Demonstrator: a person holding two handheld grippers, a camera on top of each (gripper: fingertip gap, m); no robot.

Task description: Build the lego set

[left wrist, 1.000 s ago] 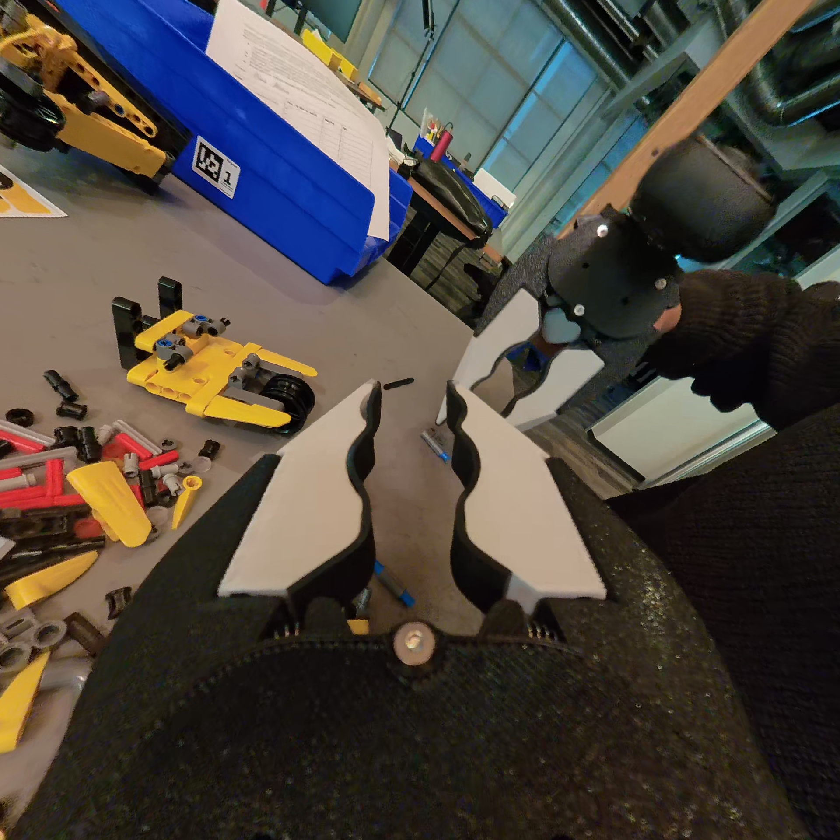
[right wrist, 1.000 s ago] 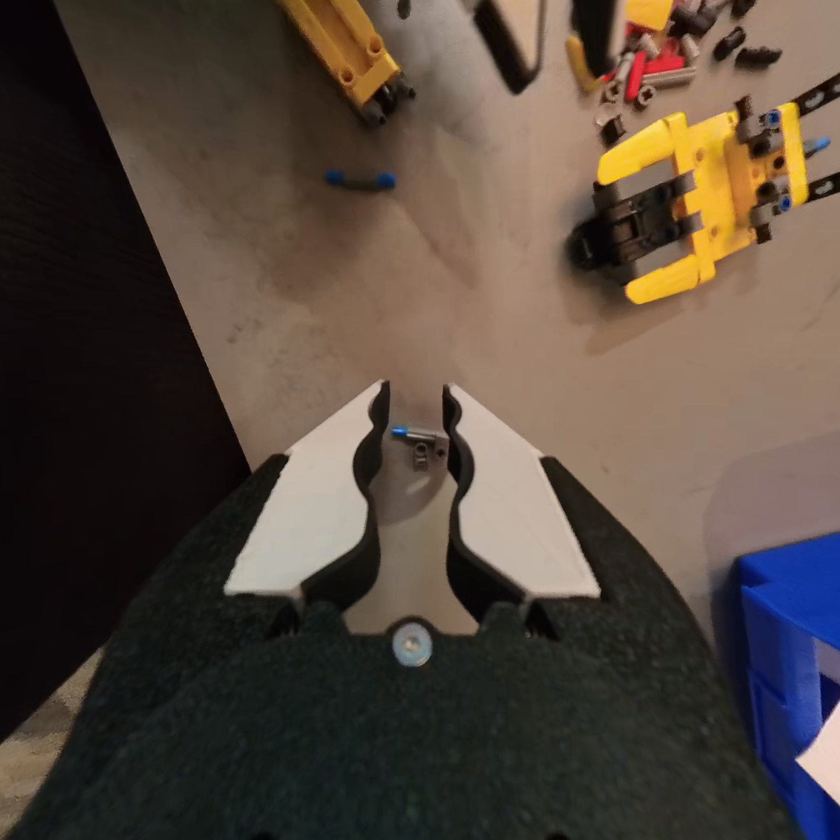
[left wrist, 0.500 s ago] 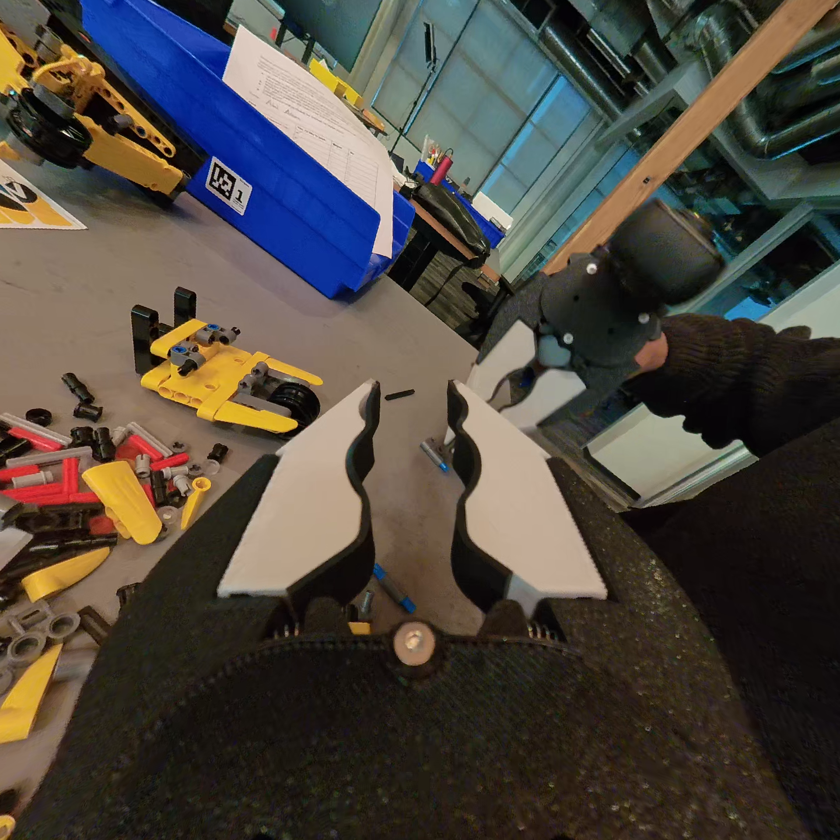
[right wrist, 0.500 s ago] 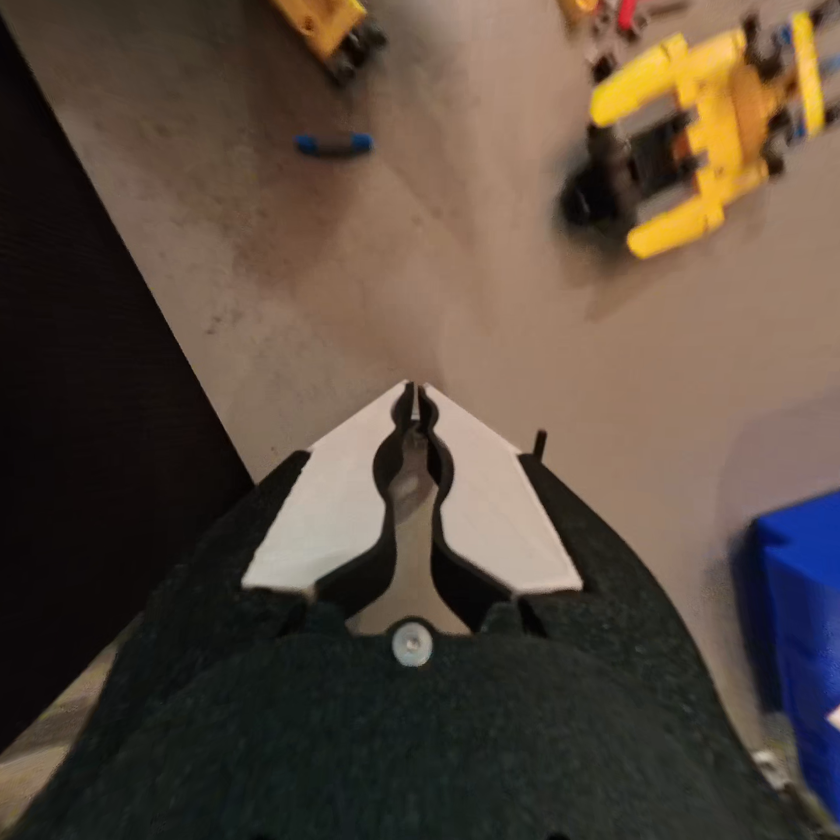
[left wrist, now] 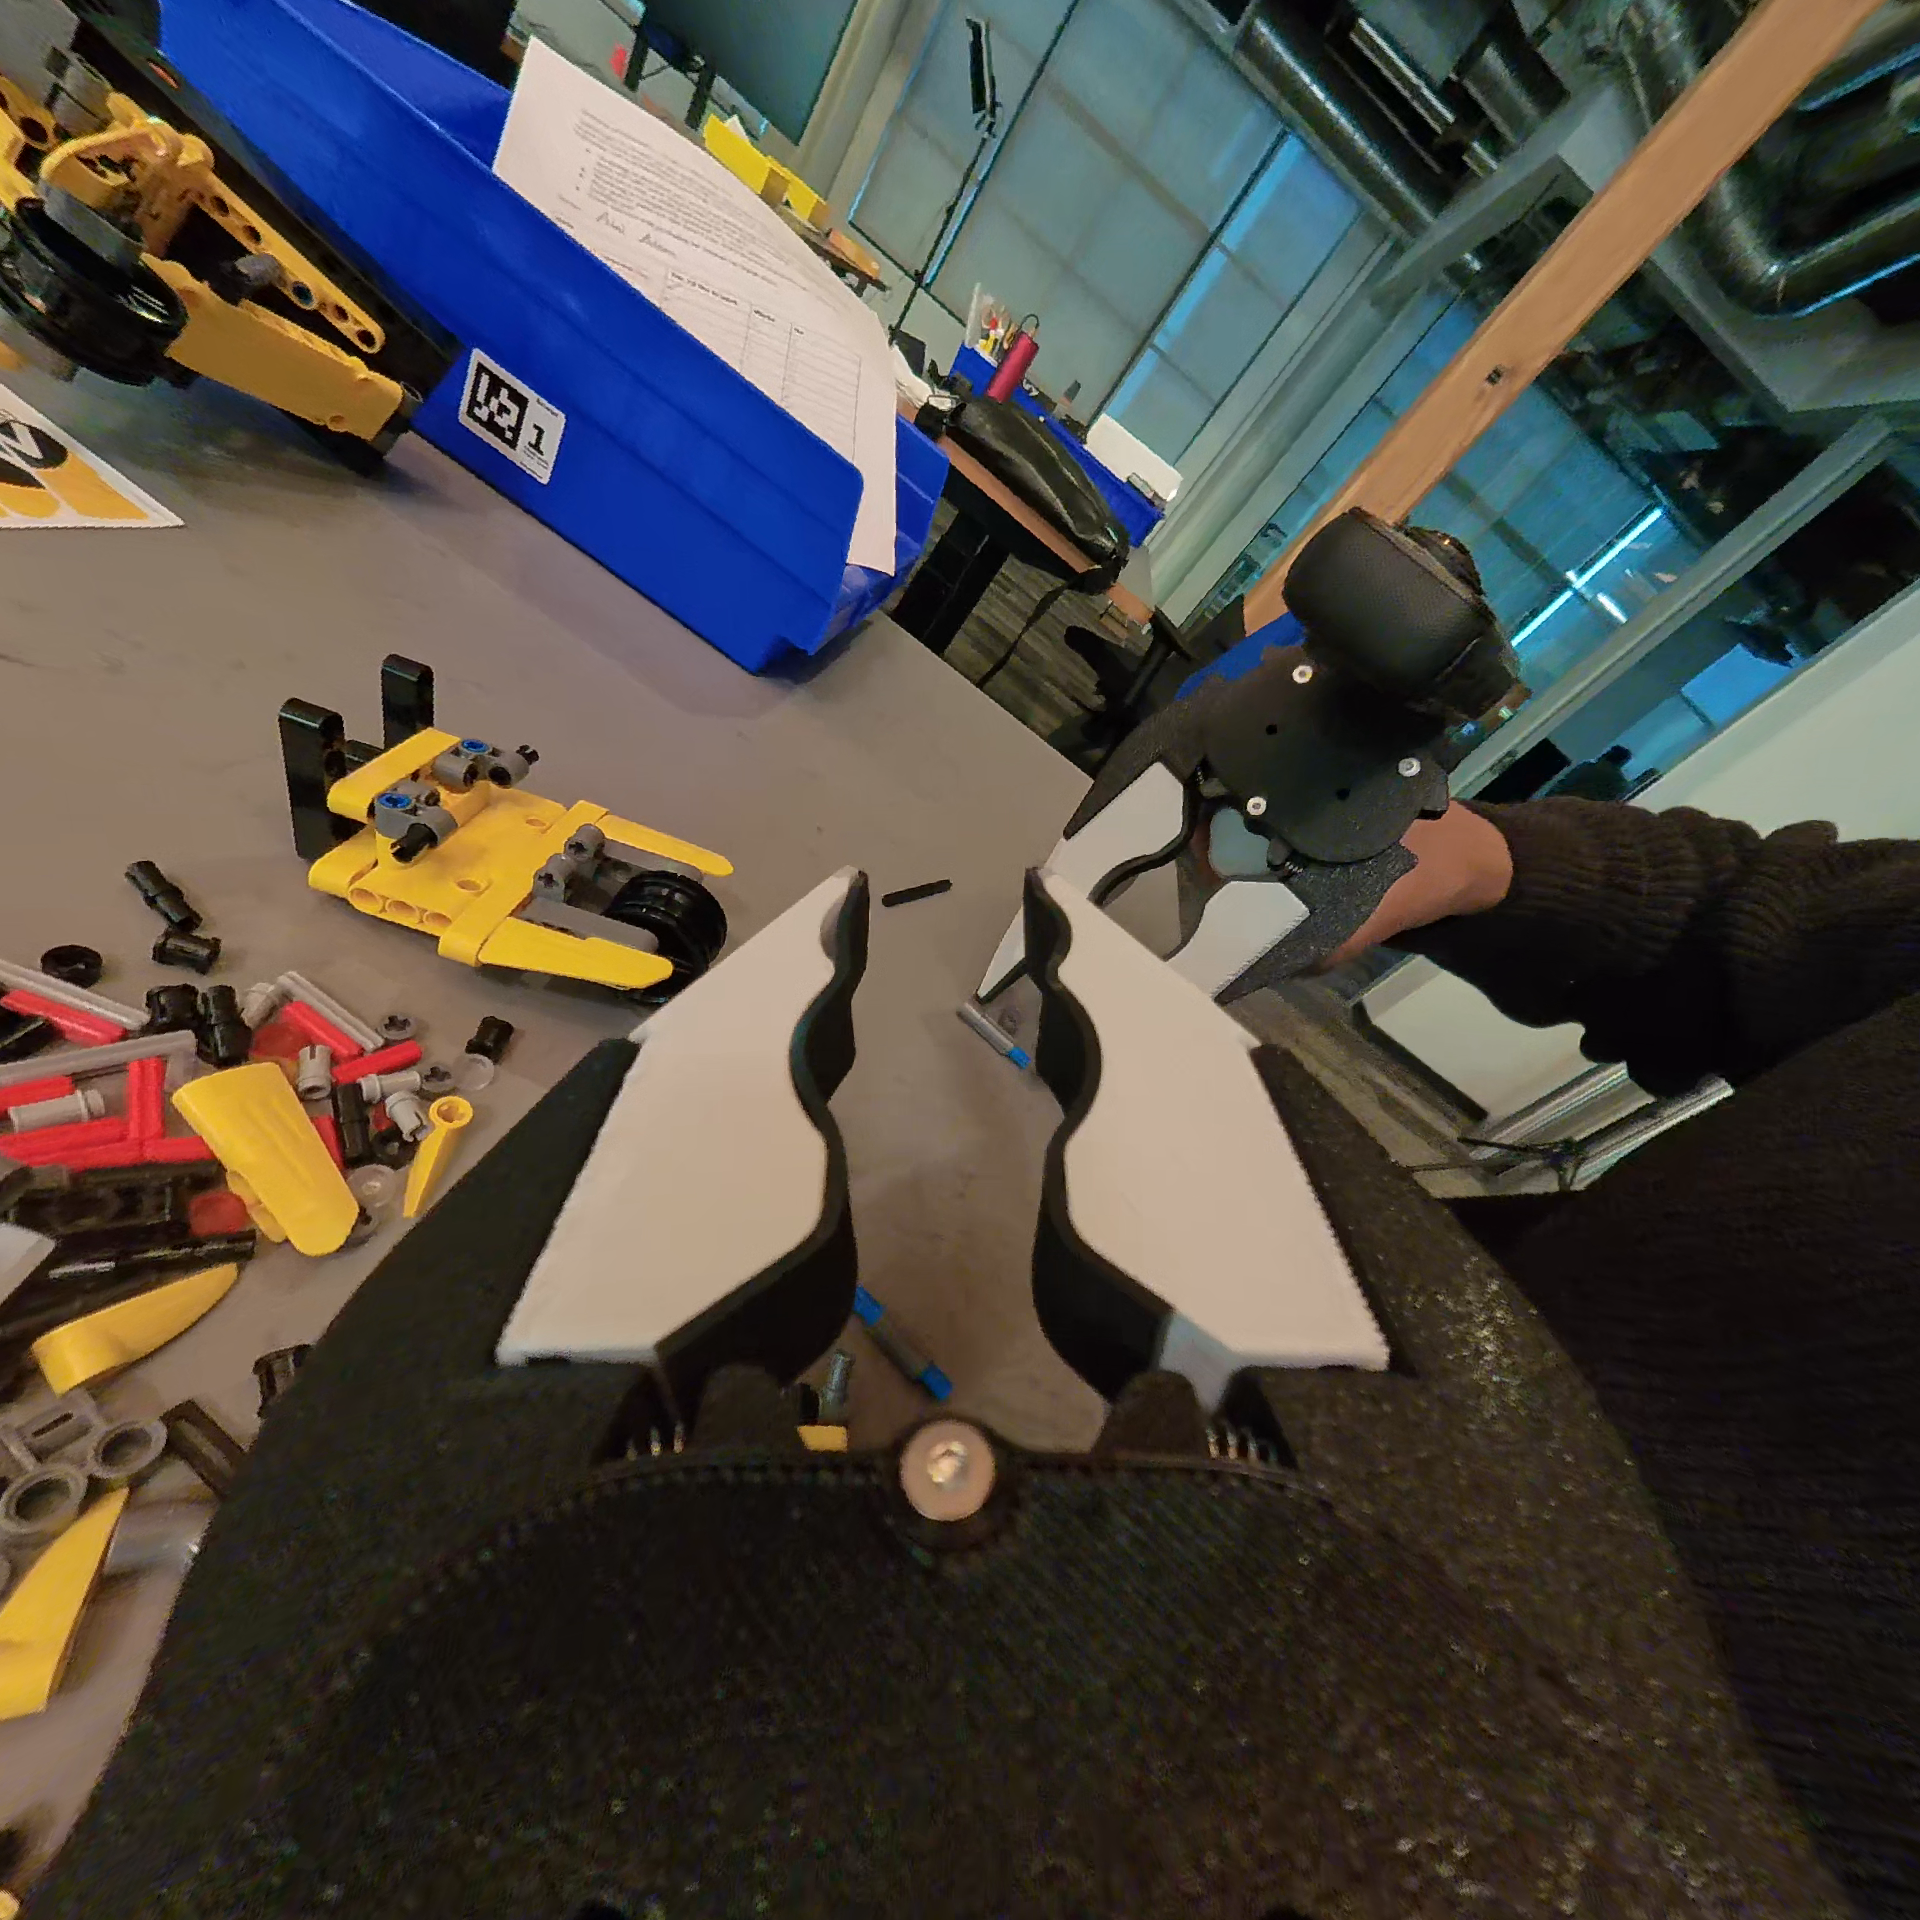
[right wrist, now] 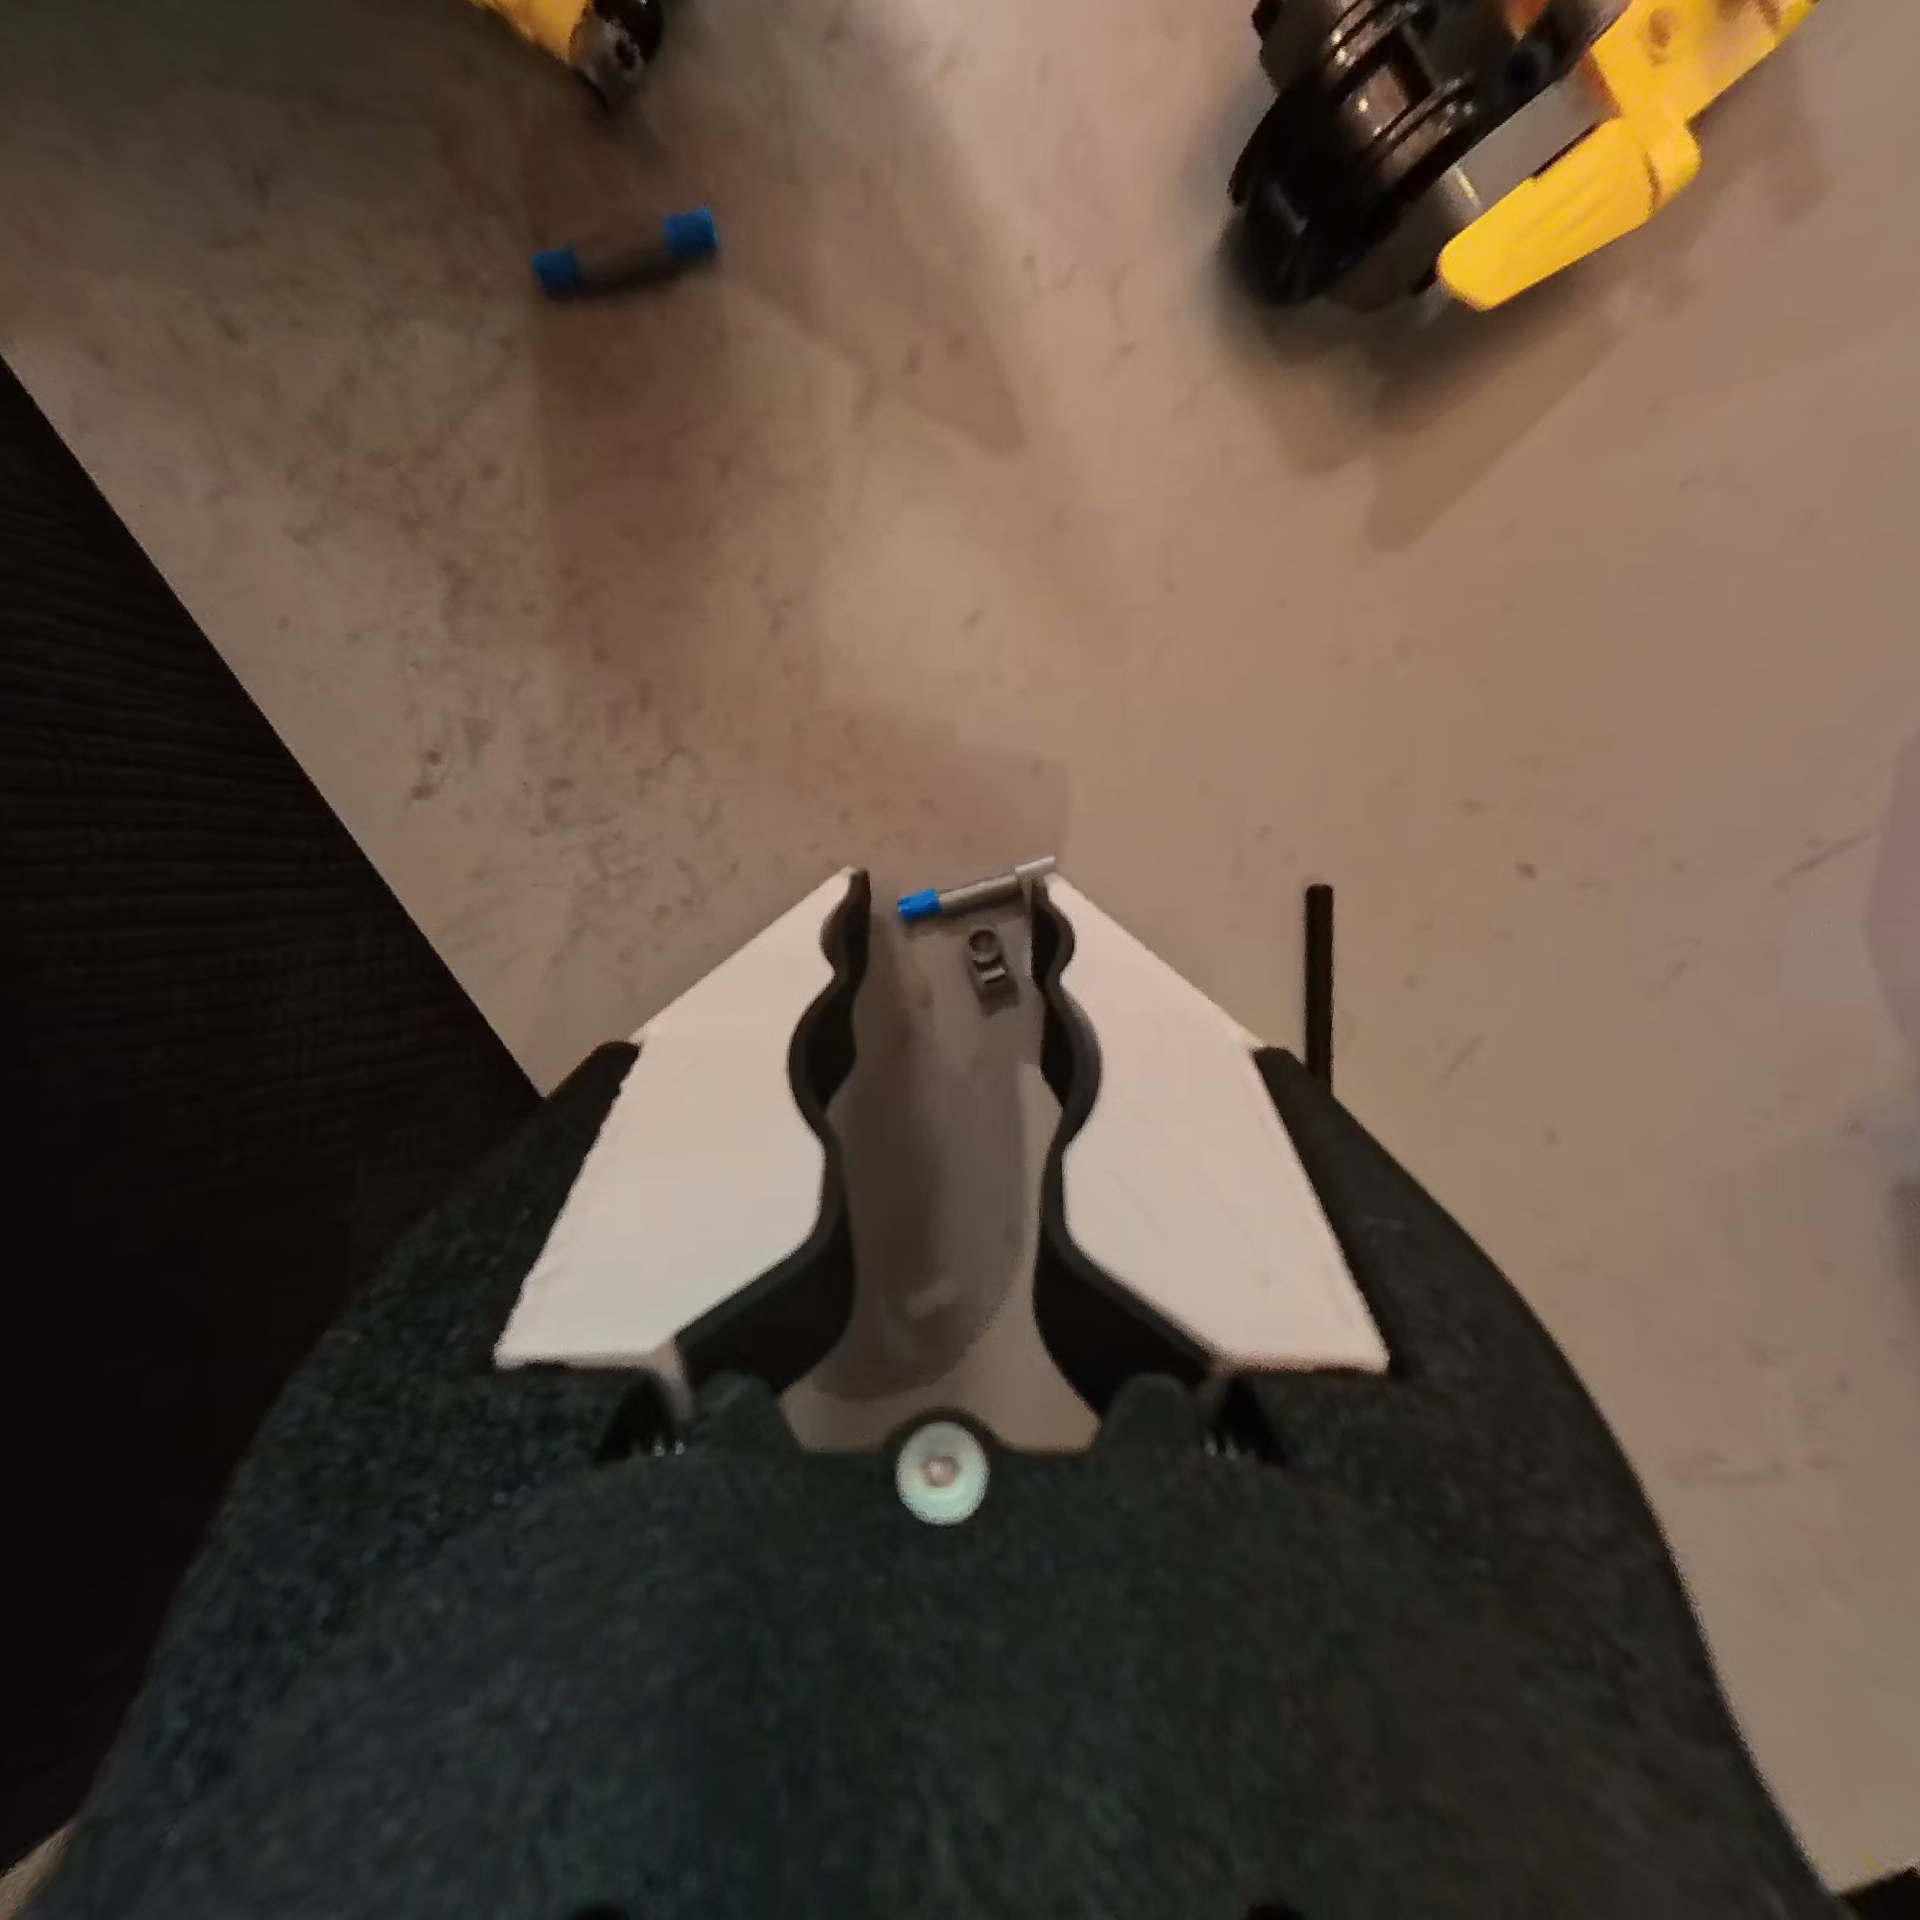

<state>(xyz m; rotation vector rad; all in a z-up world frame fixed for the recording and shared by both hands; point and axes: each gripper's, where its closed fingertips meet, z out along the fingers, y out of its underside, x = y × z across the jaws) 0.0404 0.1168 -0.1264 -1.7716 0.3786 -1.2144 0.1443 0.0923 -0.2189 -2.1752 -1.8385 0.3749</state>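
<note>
Reopened since half a second ago, my right claw (right wrist: 948,894) gapes empty over a blue-tipped pin (right wrist: 961,896) between its tips; my left claw (left wrist: 945,904) hovers open, empty, above the worktop (left wrist: 623,727).

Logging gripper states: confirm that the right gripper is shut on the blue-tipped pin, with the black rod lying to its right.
Wrong on the grip. In the right wrist view the right gripper is open; the blue-tipped pin lies on the table at its fingertips, ungripped. The black rod does lie to its right.
</note>
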